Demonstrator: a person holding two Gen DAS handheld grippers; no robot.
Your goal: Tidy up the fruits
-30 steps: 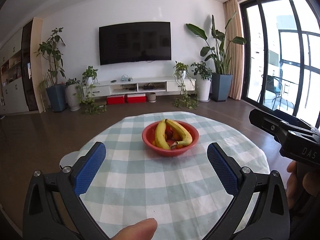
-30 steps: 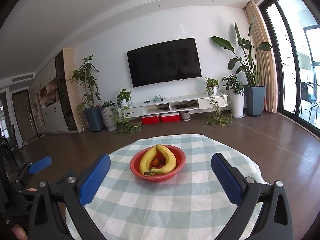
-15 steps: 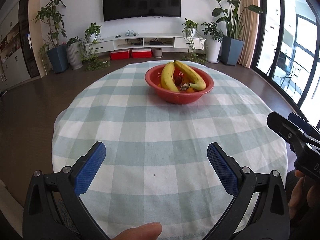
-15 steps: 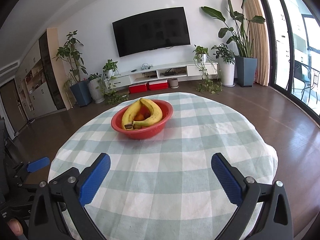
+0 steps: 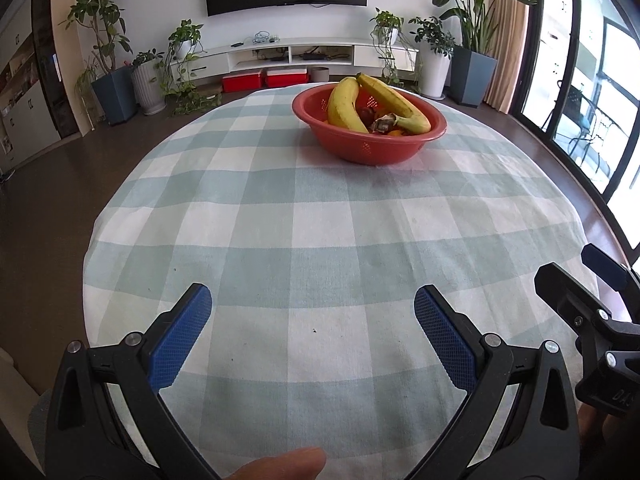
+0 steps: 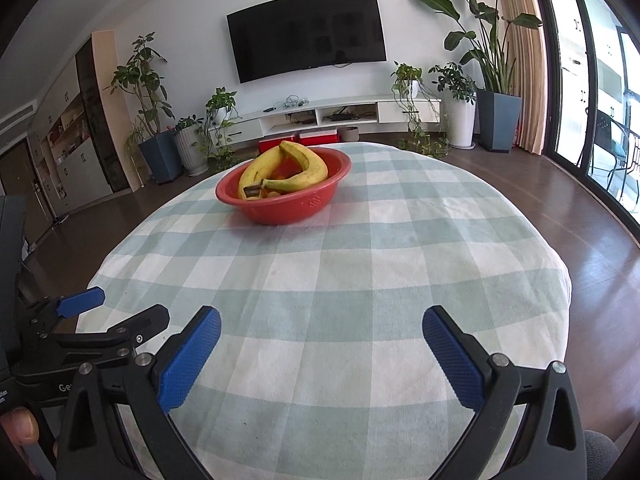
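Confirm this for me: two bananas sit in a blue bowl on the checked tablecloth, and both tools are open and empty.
Not quite. The bowl is red, not blue, as the left wrist view shows. The rest holds: two bananas sit in it on the checked tablecloth, and the left tool and right tool are open and empty.

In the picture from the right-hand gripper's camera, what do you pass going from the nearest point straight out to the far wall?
right gripper → checked tablecloth → red bowl holding bananas → red boxes on the floor → white TV console → television
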